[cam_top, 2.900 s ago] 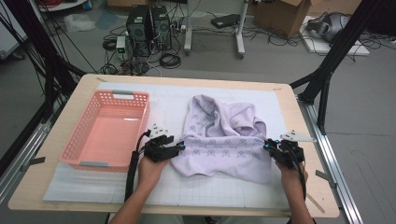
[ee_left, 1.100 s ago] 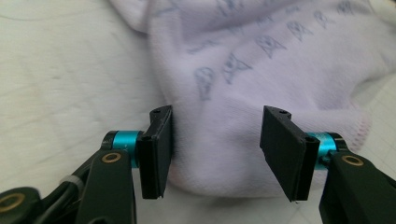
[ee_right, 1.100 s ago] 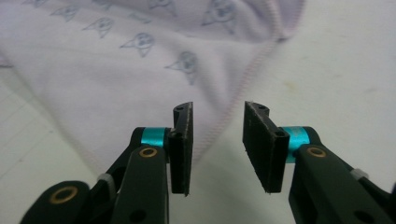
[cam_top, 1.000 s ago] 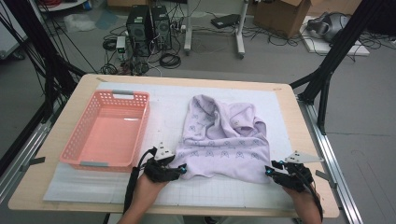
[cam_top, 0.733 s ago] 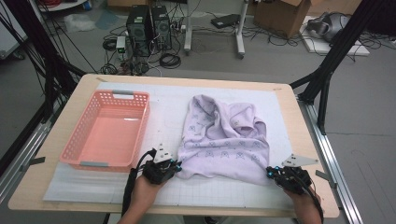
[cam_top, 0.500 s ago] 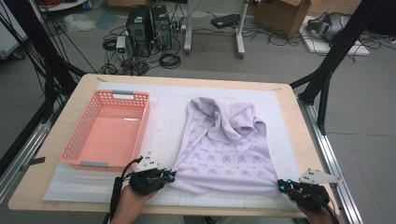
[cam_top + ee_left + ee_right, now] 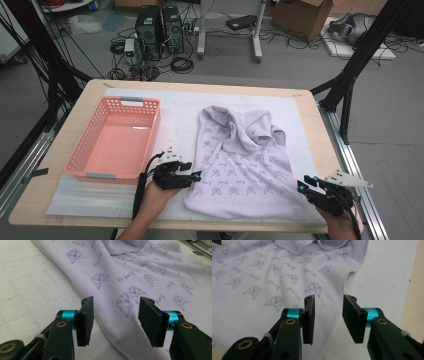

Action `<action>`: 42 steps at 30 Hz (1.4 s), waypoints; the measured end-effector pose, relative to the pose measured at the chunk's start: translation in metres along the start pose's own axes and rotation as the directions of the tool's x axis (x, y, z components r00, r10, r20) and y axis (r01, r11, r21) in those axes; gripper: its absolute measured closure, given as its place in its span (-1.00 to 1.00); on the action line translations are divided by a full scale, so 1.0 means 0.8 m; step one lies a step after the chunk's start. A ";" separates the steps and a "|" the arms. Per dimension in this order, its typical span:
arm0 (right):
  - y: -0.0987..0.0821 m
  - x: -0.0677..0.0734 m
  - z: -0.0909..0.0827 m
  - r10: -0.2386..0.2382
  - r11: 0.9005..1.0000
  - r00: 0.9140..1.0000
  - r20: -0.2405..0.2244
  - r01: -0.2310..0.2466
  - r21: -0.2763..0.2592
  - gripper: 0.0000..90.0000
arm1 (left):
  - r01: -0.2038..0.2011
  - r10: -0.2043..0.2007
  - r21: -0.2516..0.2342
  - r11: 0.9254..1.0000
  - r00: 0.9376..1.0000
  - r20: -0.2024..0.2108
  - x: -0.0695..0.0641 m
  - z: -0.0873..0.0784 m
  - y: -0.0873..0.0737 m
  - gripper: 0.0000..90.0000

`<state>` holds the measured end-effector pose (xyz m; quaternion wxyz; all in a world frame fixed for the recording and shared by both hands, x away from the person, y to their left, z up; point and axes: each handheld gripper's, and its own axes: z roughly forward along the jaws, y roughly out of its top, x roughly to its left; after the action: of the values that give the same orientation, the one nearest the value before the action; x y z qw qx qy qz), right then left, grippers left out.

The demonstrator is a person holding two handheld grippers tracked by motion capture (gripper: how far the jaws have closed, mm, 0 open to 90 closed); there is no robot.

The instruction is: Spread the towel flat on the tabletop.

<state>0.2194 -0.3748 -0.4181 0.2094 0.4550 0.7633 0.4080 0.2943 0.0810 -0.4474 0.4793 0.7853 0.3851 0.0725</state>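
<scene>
Left gripper (image 7: 196, 176) and right gripper (image 7: 303, 187): jaws just reopened and spread, pinching nothing, flanking the near corners of the lilac cat-print towel (image 7: 239, 165), now released flat beside the pink basket (image 7: 88, 155), pulled nearer, ready for folding.

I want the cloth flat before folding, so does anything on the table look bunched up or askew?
Yes. The lilac cloth lies smooth along its near half, but its far end is bunched into folds and it sits slightly skewed on the white mat. The pink basket looks fine.
</scene>
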 end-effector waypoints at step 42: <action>0.034 -0.013 0.077 -0.019 1.000 0.997 0.075 0.019 0.002 0.31 | 0.008 -0.014 -0.041 0.999 0.990 -0.140 0.006 -0.013 -0.003 0.04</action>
<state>0.2817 -0.3504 -0.4319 0.2414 0.4627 0.7595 0.3883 0.2916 0.0921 -0.4457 0.4671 0.7664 0.4206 0.1326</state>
